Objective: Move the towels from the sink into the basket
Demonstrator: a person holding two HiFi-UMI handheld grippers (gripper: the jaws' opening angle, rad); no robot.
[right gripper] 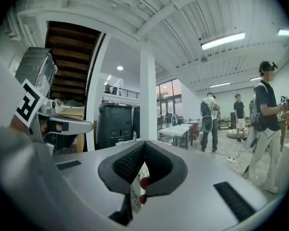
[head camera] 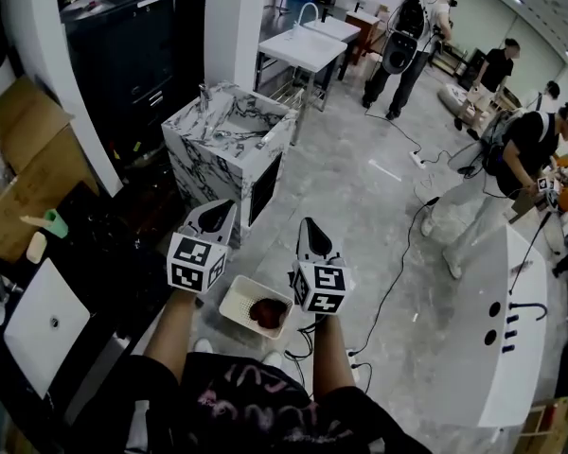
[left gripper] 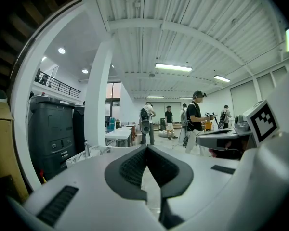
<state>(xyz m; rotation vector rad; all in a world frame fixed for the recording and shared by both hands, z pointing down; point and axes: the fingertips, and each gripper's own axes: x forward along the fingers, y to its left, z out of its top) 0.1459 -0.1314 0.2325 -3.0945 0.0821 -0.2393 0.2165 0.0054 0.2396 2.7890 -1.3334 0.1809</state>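
In the head view my left gripper (head camera: pixel 218 216) and right gripper (head camera: pixel 308 227) are held side by side at chest height. Both are shut with nothing between the jaws. Below and between them a white basket (head camera: pixel 239 303) stands on the floor with a red towel (head camera: pixel 268 312) in it. The marble sink unit (head camera: pixel 229 126) stands ahead of the grippers; whatever lies in its bowl is too small to tell. In the left gripper view the jaws (left gripper: pixel 147 149) meet tip to tip. In the right gripper view the jaws (right gripper: pixel 144 146) also meet, with a bit of red towel (right gripper: pixel 143 183) showing under them.
A white column (head camera: pixel 232 26) and a black cabinet (head camera: pixel 123 45) stand behind the sink unit. Cardboard boxes (head camera: pixel 19 159) are at the left. A white table (head camera: pixel 303 45) stands farther back. Several people (head camera: pixel 511 159) and floor cables (head camera: pixel 398 272) are at the right, beside a white counter (head camera: pixel 511 348).
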